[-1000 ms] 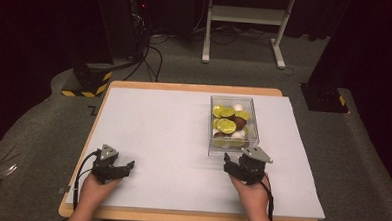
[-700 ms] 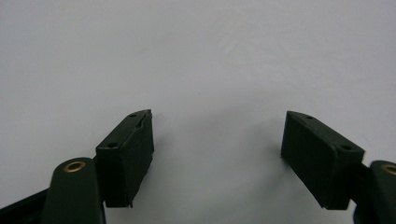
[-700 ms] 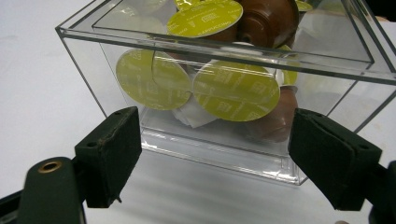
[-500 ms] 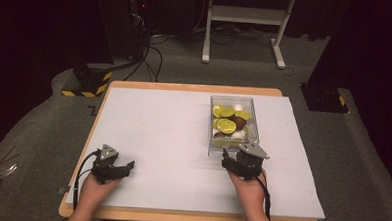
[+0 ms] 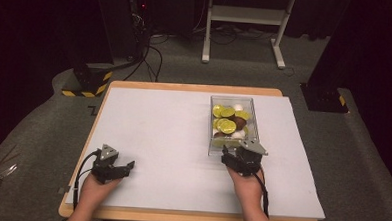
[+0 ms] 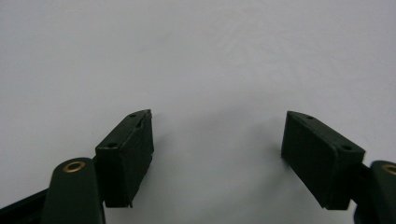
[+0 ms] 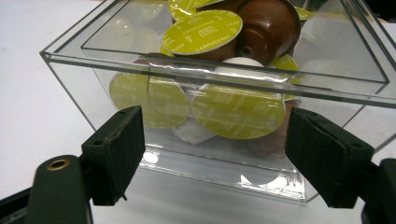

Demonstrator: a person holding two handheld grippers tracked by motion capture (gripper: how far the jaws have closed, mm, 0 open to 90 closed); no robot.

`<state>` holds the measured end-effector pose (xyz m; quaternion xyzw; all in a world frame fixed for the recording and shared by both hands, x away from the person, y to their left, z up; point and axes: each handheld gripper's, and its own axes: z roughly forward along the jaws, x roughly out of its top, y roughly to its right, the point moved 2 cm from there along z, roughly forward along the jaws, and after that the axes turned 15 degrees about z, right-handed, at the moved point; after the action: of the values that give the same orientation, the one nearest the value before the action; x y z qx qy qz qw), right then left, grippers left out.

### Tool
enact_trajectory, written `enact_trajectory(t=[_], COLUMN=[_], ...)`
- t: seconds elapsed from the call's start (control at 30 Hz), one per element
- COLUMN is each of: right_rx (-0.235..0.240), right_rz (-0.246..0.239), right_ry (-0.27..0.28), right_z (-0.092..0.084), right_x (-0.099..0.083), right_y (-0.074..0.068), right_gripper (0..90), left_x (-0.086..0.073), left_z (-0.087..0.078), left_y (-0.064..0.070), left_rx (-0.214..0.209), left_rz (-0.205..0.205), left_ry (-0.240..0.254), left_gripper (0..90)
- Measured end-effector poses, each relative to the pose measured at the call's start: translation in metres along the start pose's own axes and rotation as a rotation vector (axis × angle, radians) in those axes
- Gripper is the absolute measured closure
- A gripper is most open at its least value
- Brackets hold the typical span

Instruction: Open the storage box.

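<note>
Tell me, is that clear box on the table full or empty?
Partly full. The clear box holds a pile of coffee capsules, green-lidded, brown and white, reaching near its rim.

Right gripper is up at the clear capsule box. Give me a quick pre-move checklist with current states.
1. Right gripper fingers open, nothing pressed: ok; they have just been closing slightly, with nothing between them.
2. Gripper faces the near wall of the clear box: ok.
3. Box flat on the white table cover: ok.
4. Coffee capsules inside, none spilled on the cover: ok.
5. Box has a lid on: cannot tell.
6. Left gripper parked open, apart from the box: ok.
</note>
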<state>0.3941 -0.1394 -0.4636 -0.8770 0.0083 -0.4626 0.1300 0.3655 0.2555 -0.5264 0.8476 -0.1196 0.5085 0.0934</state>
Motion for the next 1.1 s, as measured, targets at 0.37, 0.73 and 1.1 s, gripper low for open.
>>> enact_trajectory(t=[0.37, 0.73, 1.1], right_rx=[-0.028, -0.102, -0.141], right_rz=[0.004, -0.004, 0.05], right_ry=[0.017, 0.045, 0.082], right_z=[0.003, 0.005, 0.008], right_x=[0.005, 0.003, -0.001], right_y=[-0.008, -0.015, -0.02], right_gripper=[24.5, 26.3, 30.8], left_x=[0.0, 0.0, 0.0], left_z=[0.0, 0.0, 0.0], left_y=[0.0, 0.0, 0.0], left_rx=[-0.003, -0.002, -0.005], left_rz=[0.001, 0.001, 0.009], left_ry=[0.0, 0.0, -0.004], left_gripper=[25.2, 25.2, 25.0])
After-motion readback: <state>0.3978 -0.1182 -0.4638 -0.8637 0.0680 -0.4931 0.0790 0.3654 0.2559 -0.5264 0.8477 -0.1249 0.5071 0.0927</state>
